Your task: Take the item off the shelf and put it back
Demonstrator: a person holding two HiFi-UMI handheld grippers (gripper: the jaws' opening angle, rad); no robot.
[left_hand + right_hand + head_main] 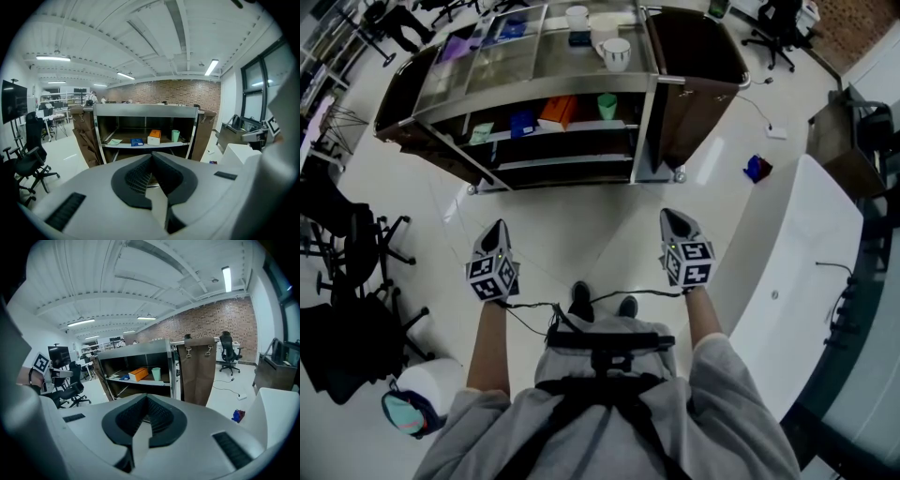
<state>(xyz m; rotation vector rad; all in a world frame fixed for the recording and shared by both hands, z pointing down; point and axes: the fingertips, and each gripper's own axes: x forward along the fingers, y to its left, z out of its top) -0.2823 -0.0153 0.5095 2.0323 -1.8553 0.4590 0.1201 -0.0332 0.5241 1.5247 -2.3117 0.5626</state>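
Note:
A steel shelf cart (pixel 565 137) stands on the floor ahead of me. On its middle shelf are an orange box (pixel 556 111), a green cup (pixel 607 105), a small blue item (pixel 522 123) and a pale green sheet (pixel 481 132). My left gripper (pixel 495 229) and right gripper (pixel 674 218) hover side by side, well short of the cart. Each is shut with nothing between its pads. The left gripper view looks over the closed left gripper (pixel 151 154) at the orange box (pixel 154 137) and cup (pixel 175 135). The right gripper (pixel 146 397) points toward the same box (pixel 138 373).
White mugs (pixel 616 53) sit on the cart's top. A brown bag (pixel 694 66) hangs on its right side. Black office chairs (pixel 347 244) crowd the left, and a white counter (pixel 797 272) runs along the right. A blue object (pixel 757 169) lies on the floor.

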